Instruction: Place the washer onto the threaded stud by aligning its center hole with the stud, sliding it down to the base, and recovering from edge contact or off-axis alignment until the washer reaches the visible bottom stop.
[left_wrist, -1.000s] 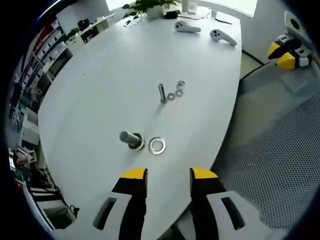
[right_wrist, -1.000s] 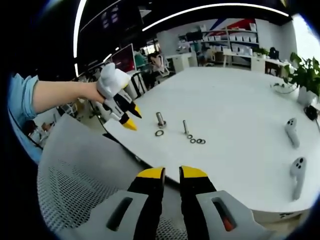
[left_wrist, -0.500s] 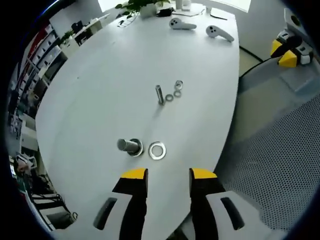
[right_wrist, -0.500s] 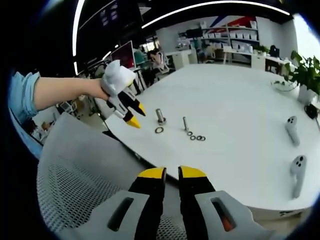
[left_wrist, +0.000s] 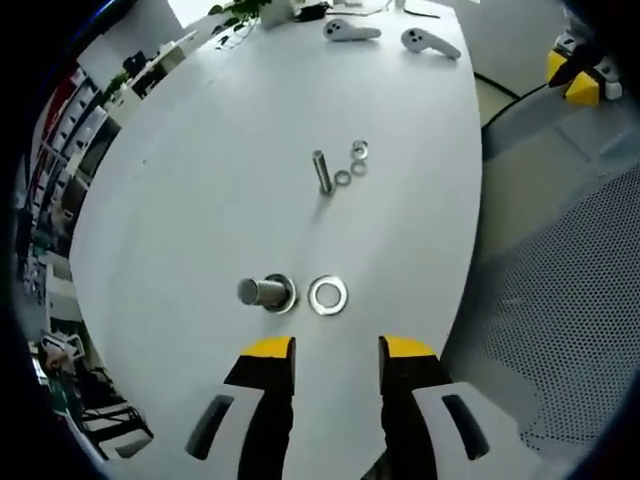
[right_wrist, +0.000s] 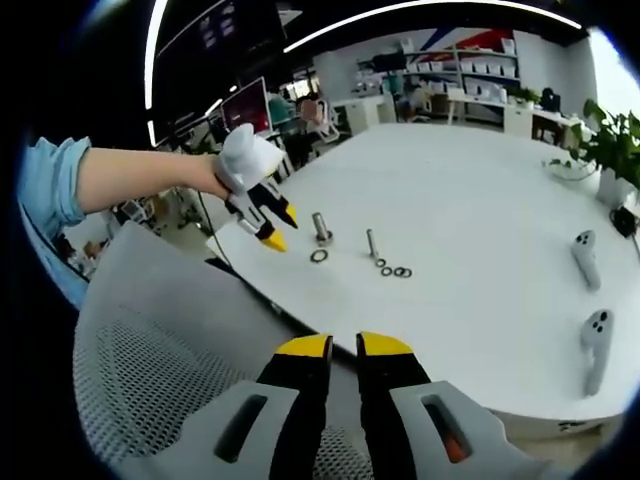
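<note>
On the white table a thick threaded stud stands upright, and a large steel washer lies flat just to its right. My left gripper hovers over the near table edge just short of them, open and holding nothing. The right gripper view shows it held by a gloved hand, left of the stud and washer. My right gripper hangs back over a mesh chair, jaws shut, nothing between them.
Farther along the table stand a thin stud and small washers. Two white controllers lie at the far end near a potted plant. A grey mesh chair sits at the near table edge.
My left gripper has moved in toward the thick stud and large washer, which now sit closer to its jaws. The right gripper has barely moved.
</note>
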